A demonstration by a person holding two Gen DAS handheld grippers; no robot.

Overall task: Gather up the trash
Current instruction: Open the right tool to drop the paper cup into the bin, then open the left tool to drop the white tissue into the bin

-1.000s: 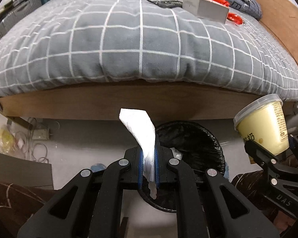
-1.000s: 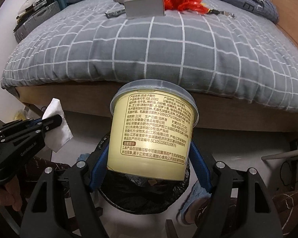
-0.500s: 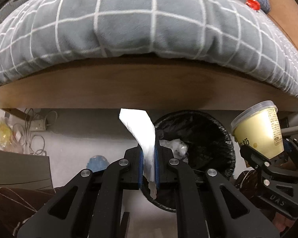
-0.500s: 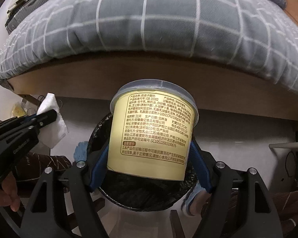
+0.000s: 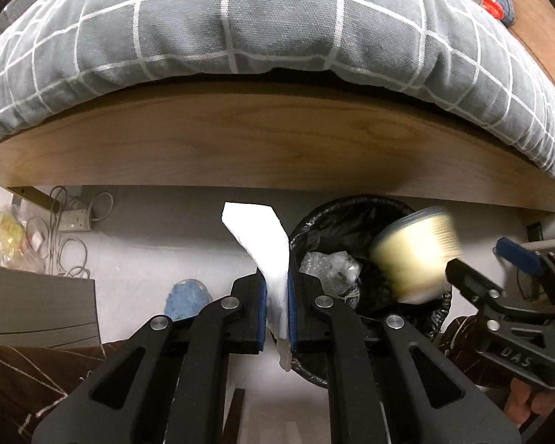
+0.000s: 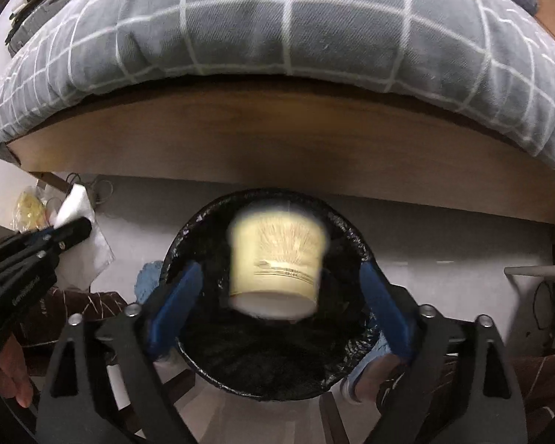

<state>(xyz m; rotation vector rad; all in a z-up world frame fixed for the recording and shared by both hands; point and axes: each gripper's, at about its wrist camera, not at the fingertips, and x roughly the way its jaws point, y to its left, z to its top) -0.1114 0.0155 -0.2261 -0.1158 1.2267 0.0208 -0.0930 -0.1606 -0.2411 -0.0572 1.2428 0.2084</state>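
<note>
Item one, yoghurt tub [image 6: 275,264]: pale yellow plastic, blurred in both views, clear of both blue pads and apparently dropping over the mouth of the black-lined bin [image 6: 188,336], which stood on the floor just below the wooden edge of the bed [image 6: 277,140]. The right gripper [image 6: 279,305] stood released, its jaws having just been opening, with the tub between them but untouched; half a second earlier the tub sat upright and sharp, clamped by its side walls. Judged light and stiff, smooth-walled and so somewhat slippery; best taken across the body below the lid rim. Item two, white tissue [image 5: 264,244]: clenched between the jaws of the left gripper [image 5: 277,309], its free end curling up and its lower end hanging below the pads, to the left of the bin rim rather than over the opening. Judged nearly weightless, soft and easily torn, so any pinch holds it, though it may cling to a pad on release. It looked unchanged in the grip from the earlier frames. Both views had sunk closer to the bin, the grey checked duvet [image 5: 240,18] filling more of the top. Clear wrapping [image 5: 329,268] already lay inside the bin.
</note>
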